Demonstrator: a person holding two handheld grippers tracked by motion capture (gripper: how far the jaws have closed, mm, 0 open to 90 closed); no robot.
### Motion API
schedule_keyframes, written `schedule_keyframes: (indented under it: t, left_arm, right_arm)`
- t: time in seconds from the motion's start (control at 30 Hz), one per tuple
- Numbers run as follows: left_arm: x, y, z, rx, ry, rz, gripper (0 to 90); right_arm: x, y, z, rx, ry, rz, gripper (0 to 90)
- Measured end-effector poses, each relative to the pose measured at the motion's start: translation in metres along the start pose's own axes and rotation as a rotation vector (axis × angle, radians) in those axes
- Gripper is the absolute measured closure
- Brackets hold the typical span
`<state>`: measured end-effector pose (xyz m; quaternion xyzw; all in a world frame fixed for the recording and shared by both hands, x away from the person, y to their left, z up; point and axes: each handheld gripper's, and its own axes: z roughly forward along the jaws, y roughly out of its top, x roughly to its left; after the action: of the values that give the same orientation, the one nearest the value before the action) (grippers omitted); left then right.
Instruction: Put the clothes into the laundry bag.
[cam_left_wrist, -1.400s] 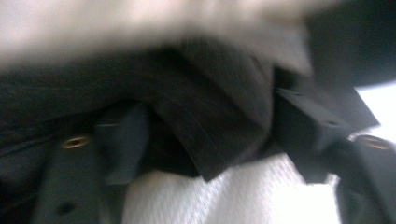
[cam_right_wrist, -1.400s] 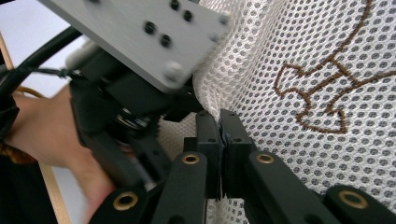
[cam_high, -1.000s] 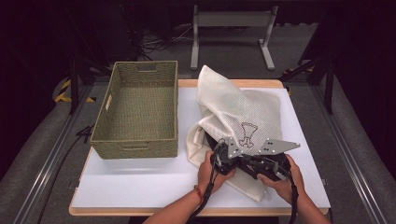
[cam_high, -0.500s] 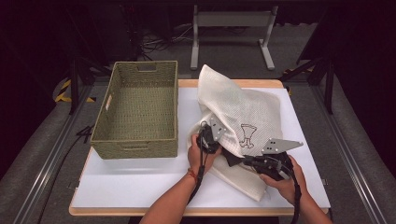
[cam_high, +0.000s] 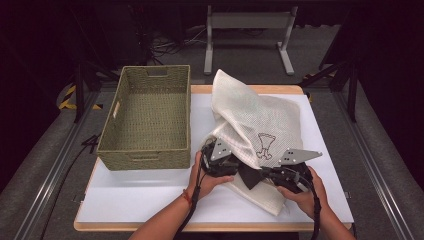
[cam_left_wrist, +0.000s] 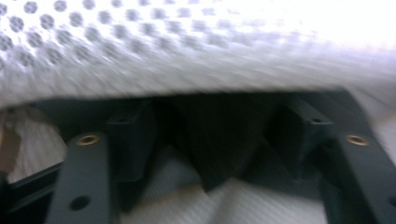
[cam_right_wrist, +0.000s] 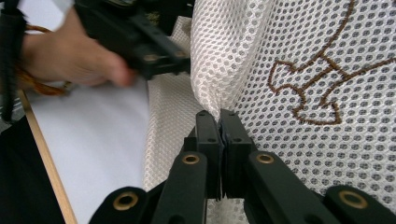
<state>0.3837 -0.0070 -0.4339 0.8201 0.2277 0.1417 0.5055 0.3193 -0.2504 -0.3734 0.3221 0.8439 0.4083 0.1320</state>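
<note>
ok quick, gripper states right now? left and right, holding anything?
Left gripper: open, jaws just opened, standing apart at the white mesh bag, not pressing it.
Right gripper: closed, pinching a fold of the mesh bag.

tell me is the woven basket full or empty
Empty: the high view shows the woven basket's bare bottom, with the mesh laundry bag lying beside it on the table.

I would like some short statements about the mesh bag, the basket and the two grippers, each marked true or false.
1. The right gripper is shut on the white mesh bag. True.
2. The woven basket holds the bag. False: it is empty, and the bag lies beside it on the table.
3. The left gripper has its jaws apart. True: they have just been opening.
4. The bag bears a green emblem. False: the emblem is brown.
</note>
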Motion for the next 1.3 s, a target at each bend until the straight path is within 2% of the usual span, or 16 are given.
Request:
schedule_keyframes:
  t: [0.1, 0.13, 0.23, 0.33, 0.4, 0.5, 0.57, 0.67, 0.7, 0.83, 0.9, 1.0, 1.07, 1.13, 1.23, 1.3]
  left_arm:
    - [-0.01, 0.001, -0.008, 0.053, -0.1, 0.015, 28.2]
    - [-0.01, 0.001, -0.008, 0.053, -0.1, 0.015, 26.5]
    - [-0.026, -0.001, 0.001, 0.129, -0.143, 0.051, 27.5]
    - [-0.037, -0.003, 0.024, 0.206, -0.092, 0.103, 35.3]
    - [-0.036, -0.002, 0.035, 0.248, -0.07, 0.075, 41.3]
    - [-0.03, 0.004, 0.046, 0.26, -0.055, 0.054, 52.3]
    - [-0.029, 0.007, 0.051, 0.253, -0.07, 0.085, 61.8]
    - [-0.03, 0.01, 0.056, 0.249, -0.023, 0.111, 84.8]
    - [-0.029, 0.011, 0.058, 0.25, 0.003, 0.107, 85.5]
    - [-0.026, 0.018, 0.059, 0.197, 0.032, 0.07, 86.0]
    - [-0.026, 0.022, 0.058, 0.187, 0.036, 0.076, 86.0]
    - [-0.026, 0.034, 0.051, 0.115, 0.085, 0.097, 86.0]
    - [-0.022, 0.037, 0.049, 0.039, 0.1, 0.078, 86.1]
    - [-0.018, 0.037, 0.053, 0.002, 0.11, 0.065, 86.2]
    - [-0.012, 0.032, 0.064, -0.005, 0.107, 0.036, 86.1]
    - [-0.008, 0.027, 0.072, 0.021, 0.126, 0.029, 85.9]
  right_arm:
    - [0.002, 0.001, 0.001, 0.003, -0.003, -0.007, 88.7]
    - [0.002, 0.001, 0.001, 0.004, -0.003, -0.009, 88.8]
    - [0.002, 0.002, 0.001, 0.003, -0.002, -0.01, 88.7]
    - [0.001, 0.001, 0.002, 0.01, 0.001, -0.003, 88.7]
    - [0.001, 0.001, 0.002, 0.015, 0.004, -0.002, 88.7]
    - [0.001, 0.0, 0.003, 0.023, 0.008, -0.001, 88.7]
    - [0.0, -0.001, 0.004, 0.027, 0.008, 0.004, 88.7]
    - [0.001, -0.003, 0.006, 0.044, 0.01, 0.007, 88.7]
    - [0.001, -0.003, 0.006, 0.048, 0.012, 0.006, 88.7]
    - [0.001, -0.003, 0.005, 0.042, 0.027, 0.017, 88.7]
    - [0.001, -0.002, 0.003, 0.037, 0.035, 0.019, 88.7]
    - [0.002, 0.0, -0.002, 0.016, 0.049, 0.024, 88.7]
    - [0.003, 0.002, -0.005, -0.001, 0.055, 0.026, 88.7]
    - [0.004, 0.004, -0.009, -0.013, 0.054, 0.025, 88.8]
    - [0.002, 0.003, -0.009, -0.007, 0.05, 0.032, 88.8]
    - [0.0, 0.001, -0.006, 0.007, 0.054, 0.045, 88.8]
